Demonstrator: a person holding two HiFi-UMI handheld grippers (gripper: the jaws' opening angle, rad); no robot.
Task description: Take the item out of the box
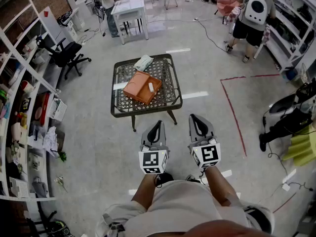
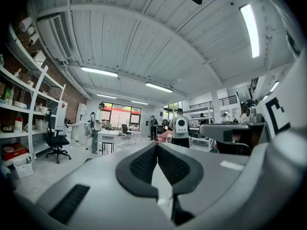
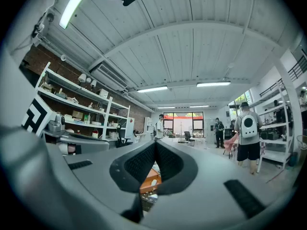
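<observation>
An orange box lies on a low dark wicker table ahead of me, with a small white item on its top. A pale cloth or packet rests at the table's far edge. My left gripper and right gripper hover side by side well short of the table, above the floor, both shut with tips touching and nothing held. Through the gap under the right gripper, the orange box and its white item show. The left gripper points across the room.
Shelving lines the left side, with a black office chair beside it. A white table stands further back. A person with a white backpack stands at the back right. Red tape marks the floor on the right.
</observation>
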